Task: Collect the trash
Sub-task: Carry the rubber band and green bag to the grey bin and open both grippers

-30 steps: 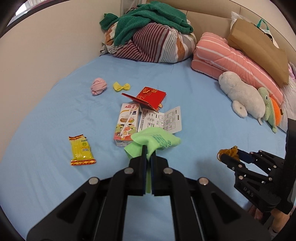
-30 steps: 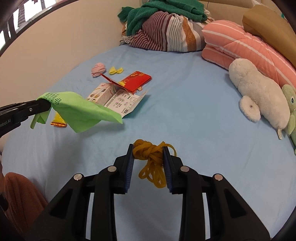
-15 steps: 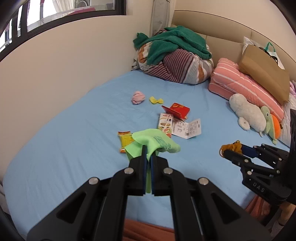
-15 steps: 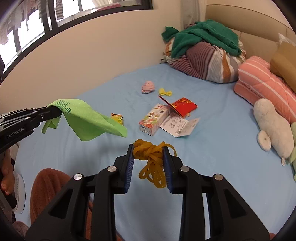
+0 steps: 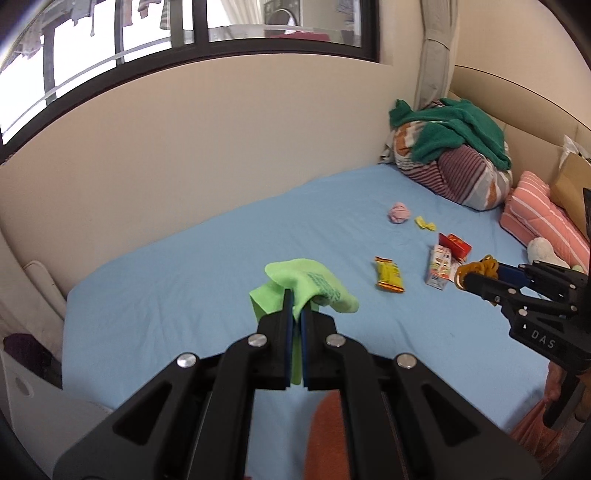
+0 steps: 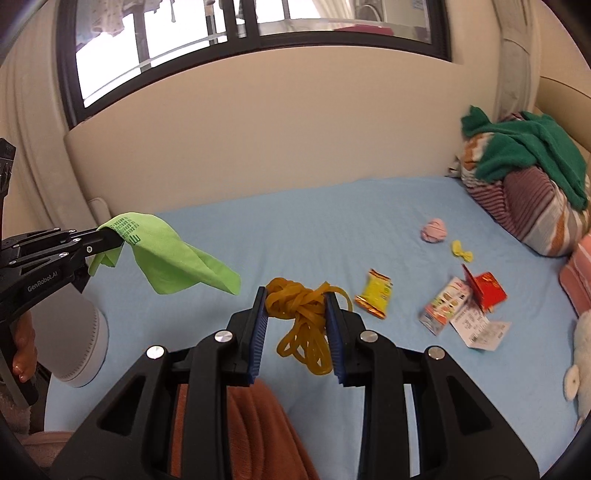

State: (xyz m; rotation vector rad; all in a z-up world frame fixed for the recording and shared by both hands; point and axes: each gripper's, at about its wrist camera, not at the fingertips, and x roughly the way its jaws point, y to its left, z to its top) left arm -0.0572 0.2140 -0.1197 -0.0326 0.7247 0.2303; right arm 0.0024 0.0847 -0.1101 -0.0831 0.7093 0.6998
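The smooth light-blue bed sheet [image 5: 207,280] fills the middle of both views, running back to a plain cream wall panel [image 6: 258,140] under a dark-framed window [image 6: 243,26]. At the far right a striped bundle of bedding topped with a fuzzy dark-green towel [image 5: 458,129] is heaped against the headboard. My left gripper [image 5: 296,308], black with blue pads, reaches forward from the bottom centre of its own view, level above the sheet, its jaws pressed together on a soft lime-green cloth [image 5: 306,286] that drapes over both sides of the tips; in the right view the same cloth [image 6: 173,258] hangs at mid-left in a limp fold with printed dark lettering near the pinch. My right gripper [image 6: 297,306] points the same way from the bottom centre of its view, jaws clamped on a tangled bunch of mustard-yellow rubber bands [image 6: 303,314] whose loops dangle below the pads. Right of centre on the sheet lie loose pieces: a small printed carton [image 6: 445,306] on its side touching a white folded paper leaflet [image 6: 480,328], a glossy red envelope [image 6: 487,290] propped against the carton, a crinkled yellow snack wrapper [image 6: 375,297], a balled pink tissue [image 6: 435,229], and a tiny yellow bow-shaped scrap [image 6: 461,252].
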